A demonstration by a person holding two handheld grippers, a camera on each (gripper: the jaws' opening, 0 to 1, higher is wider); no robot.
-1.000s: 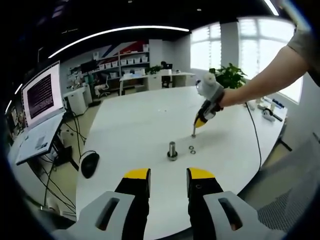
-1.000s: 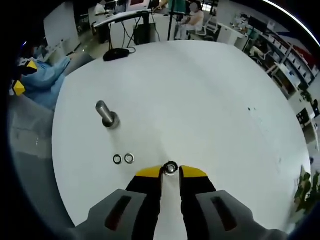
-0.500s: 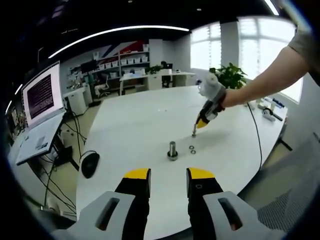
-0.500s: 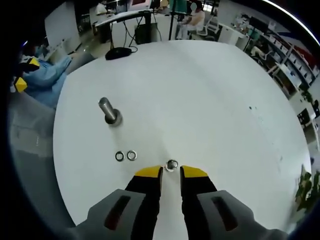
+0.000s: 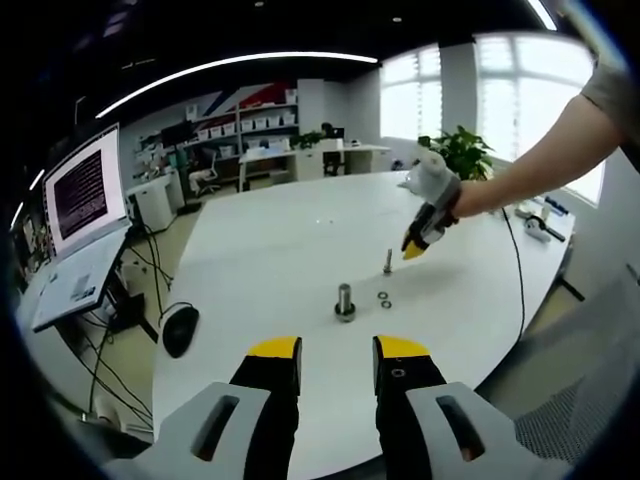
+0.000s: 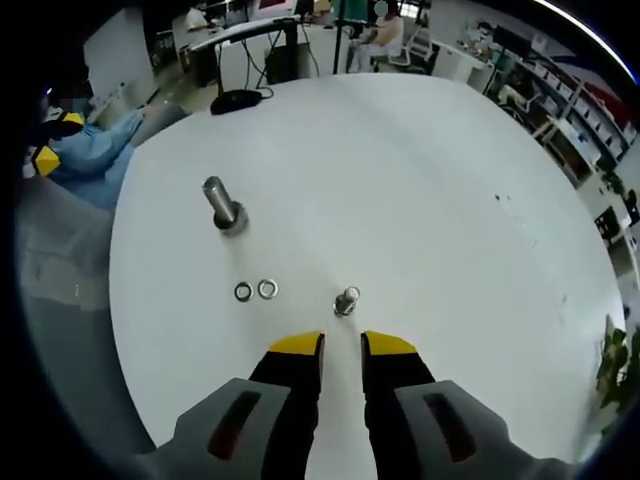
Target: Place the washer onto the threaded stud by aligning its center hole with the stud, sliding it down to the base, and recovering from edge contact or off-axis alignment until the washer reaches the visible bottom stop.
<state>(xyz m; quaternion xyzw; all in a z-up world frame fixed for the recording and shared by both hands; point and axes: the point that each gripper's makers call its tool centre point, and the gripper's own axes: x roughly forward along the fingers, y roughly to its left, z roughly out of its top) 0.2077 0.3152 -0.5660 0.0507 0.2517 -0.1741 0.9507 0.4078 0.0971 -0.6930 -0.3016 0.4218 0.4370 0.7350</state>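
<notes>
A small metal stud (image 6: 346,300) stands upright on the white table (image 6: 420,180), just ahead of my right gripper (image 6: 342,346), which is open and empty a short way behind it. Two loose washers (image 6: 256,291) lie side by side to its left. Farther left stands a bigger bolt-like stud (image 6: 222,206). In the left gripper view the big stud (image 5: 345,301) is at centre, the washers (image 5: 384,298) beside it and the small stud (image 5: 388,262) behind. The right gripper (image 5: 413,249) hovers just right of that small stud. My left gripper (image 5: 337,352) stays open and empty at the near edge.
A black computer mouse (image 5: 180,328) lies off the table's left side, near a laptop (image 5: 85,200) on a stand. A cable (image 5: 515,290) runs over the right part of the table. A person's arm (image 5: 530,170) reaches in from the right. Desks and chairs fill the background.
The right gripper has drawn back from the small stud, which stood between its fingertips a second ago and now stands free. The left gripper has not moved.
</notes>
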